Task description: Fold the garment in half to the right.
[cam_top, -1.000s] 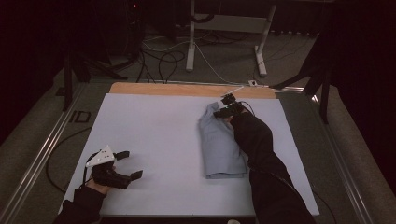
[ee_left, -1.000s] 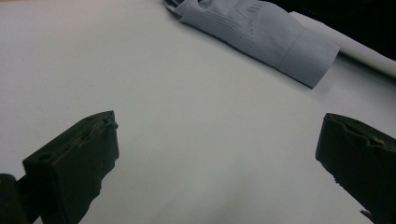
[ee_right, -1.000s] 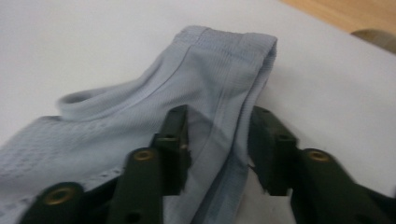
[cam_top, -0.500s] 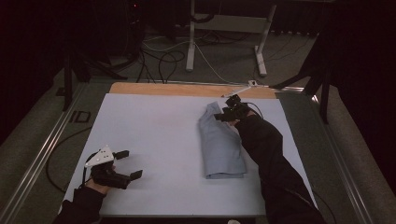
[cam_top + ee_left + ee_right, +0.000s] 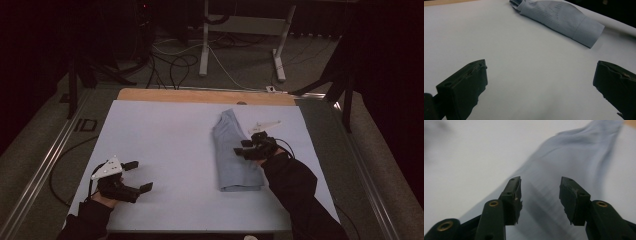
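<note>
A light blue folded garment (image 5: 231,160) lies lengthwise on the right half of the white table cover (image 5: 165,135). My right gripper (image 5: 242,147) hovers at the garment's right edge near its middle, open with nothing between its jaws. In the right gripper view, that gripper (image 5: 540,182) points over the blue cloth (image 5: 579,152). My left gripper (image 5: 138,175) rests near the front left corner, open wide and holding nothing. In the left gripper view, its gripper (image 5: 541,65) faces bare cover, with the garment (image 5: 559,18) farther off.
A wooden strip (image 5: 200,96) runs along the table's far edge. A metal rail (image 5: 45,165) borders the left side. Beyond the table, cables (image 5: 175,65) and a white stand's legs (image 5: 240,45) lie on the dark floor.
My right gripper has drawn back from the garment's far end toward the person, to the garment's middle. The left gripper has stayed put.
</note>
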Motion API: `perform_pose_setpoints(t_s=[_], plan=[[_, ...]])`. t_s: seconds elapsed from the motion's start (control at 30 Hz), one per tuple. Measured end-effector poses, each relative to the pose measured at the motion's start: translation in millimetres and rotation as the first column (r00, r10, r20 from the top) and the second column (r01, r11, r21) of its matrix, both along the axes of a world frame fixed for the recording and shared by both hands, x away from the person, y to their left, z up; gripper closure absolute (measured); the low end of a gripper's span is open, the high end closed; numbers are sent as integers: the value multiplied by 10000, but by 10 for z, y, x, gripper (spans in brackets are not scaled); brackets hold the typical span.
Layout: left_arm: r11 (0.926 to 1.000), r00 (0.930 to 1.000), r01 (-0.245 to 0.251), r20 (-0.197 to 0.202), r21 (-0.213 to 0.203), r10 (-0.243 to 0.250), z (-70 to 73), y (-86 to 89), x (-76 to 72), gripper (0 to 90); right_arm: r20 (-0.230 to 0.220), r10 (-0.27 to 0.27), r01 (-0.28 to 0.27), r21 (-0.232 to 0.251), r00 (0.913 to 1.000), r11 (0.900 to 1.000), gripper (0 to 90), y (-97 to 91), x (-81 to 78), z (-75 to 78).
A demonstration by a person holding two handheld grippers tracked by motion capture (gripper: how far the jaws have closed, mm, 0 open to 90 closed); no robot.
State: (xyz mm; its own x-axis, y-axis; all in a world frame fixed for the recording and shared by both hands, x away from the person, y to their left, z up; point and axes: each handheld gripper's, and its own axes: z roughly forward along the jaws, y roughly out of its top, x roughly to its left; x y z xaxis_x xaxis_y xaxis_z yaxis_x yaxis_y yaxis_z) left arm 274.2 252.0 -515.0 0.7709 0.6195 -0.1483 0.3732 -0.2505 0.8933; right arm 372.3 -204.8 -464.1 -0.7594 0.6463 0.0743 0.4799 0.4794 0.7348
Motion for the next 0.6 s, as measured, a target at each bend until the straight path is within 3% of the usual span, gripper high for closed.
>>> perform_pose_setpoints(t_s=[0.03, 0.1, 0.2, 0.23, 0.33, 0.43, 0.5, 0.6], plan=[[10000, 10000, -22, -16, -2, 22, -1, 2, 1, 5, -67, 100, -100, 31, 9999, 9999, 530, -3, -67, -14], [10000, 10000, -9, -14, 20, 9, -4, 0, -2, 5, -177, 243, -234, 460, 9995, 9987, 635, -11, -249, -45], [10000, 10000, 19, -26, 24, -19, -10, -2, 6, 5, 0, 736, -736, 176, 9973, 9971, 776, 53, -395, -57], [10000, 10000, 25, -35, -9, -25, -12, -3, 6, 5, 0, 736, -736, 176, 9973, 9971, 776, 53, -395, -57], [10000, 10000, 71, -50, 45, -71, -17, -9, 5, 5, 246, 1144, -1141, -120, 9931, 9934, 893, 97, -443, -56], [10000, 10000, 55, -67, 34, -55, -20, -10, 3, 5, 302, 1479, -1455, -694, 9885, 9869, 900, 162, -422, -124], [9999, 9999, 91, -57, 71, -91, -22, -12, 5, 5, 115, 1481, -1468, -771, 9889, 9862, 900, 172, -402, -171], [10000, 10000, 57, -72, 15, -57, -25, -11, 8, 5, -342, 1570, -1598, -1093, 9870, 9811, 900, 181, -357, -359]])
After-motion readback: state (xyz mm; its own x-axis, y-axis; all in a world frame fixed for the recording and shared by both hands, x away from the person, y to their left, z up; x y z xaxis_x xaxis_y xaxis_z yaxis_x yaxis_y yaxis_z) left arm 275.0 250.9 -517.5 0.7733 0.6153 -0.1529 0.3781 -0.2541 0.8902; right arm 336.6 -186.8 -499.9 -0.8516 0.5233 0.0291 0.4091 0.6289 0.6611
